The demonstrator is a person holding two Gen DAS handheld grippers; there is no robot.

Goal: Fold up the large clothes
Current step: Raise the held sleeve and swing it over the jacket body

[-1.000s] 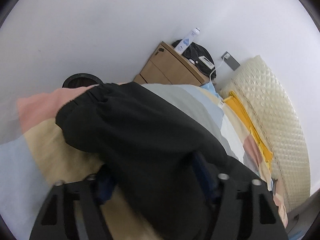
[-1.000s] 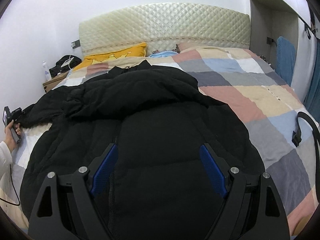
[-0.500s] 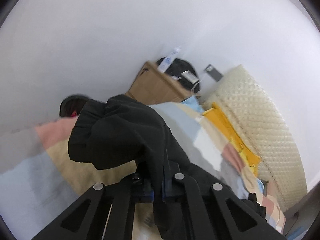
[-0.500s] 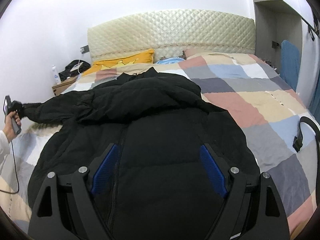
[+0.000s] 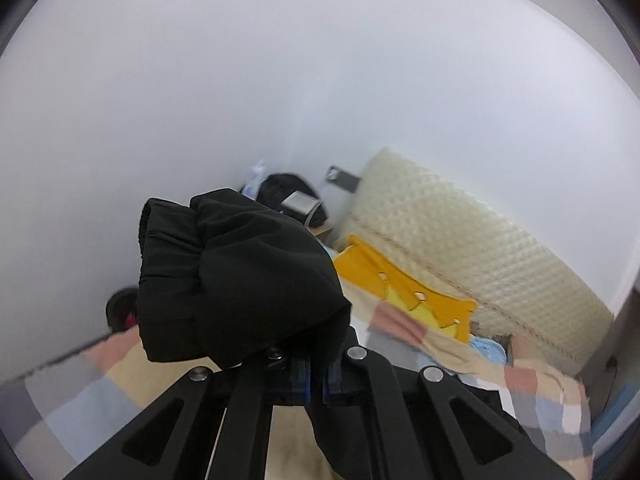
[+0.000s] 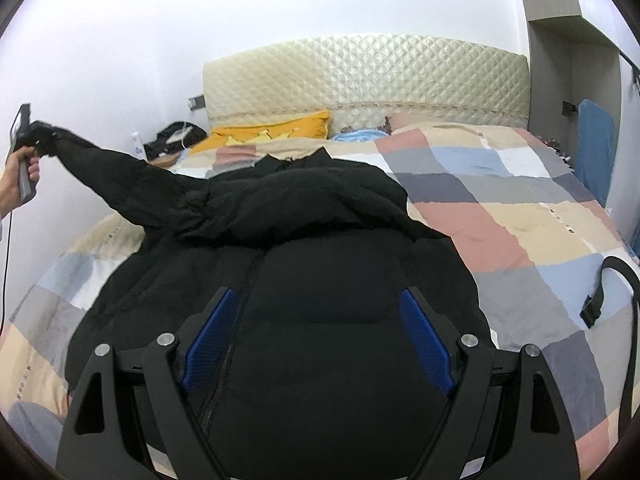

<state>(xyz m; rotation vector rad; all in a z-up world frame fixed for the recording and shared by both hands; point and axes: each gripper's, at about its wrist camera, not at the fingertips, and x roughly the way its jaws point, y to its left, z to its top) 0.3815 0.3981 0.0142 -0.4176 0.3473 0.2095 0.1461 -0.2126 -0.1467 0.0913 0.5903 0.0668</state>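
Between my left gripper's clamped fingers hangs the jacket's cuff, bunched just above them against the wall; folding has barely begun. Ahead of my right gripper, fingers spread wide and empty, the black jacket lies unfolded on the bed, its sleeve stretched up-left to my raised left hand.

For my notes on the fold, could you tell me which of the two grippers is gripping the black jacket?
The left gripper: it is shut on the jacket's sleeve cuff, lifted off the bed. The right gripper hovers open over the jacket's body.
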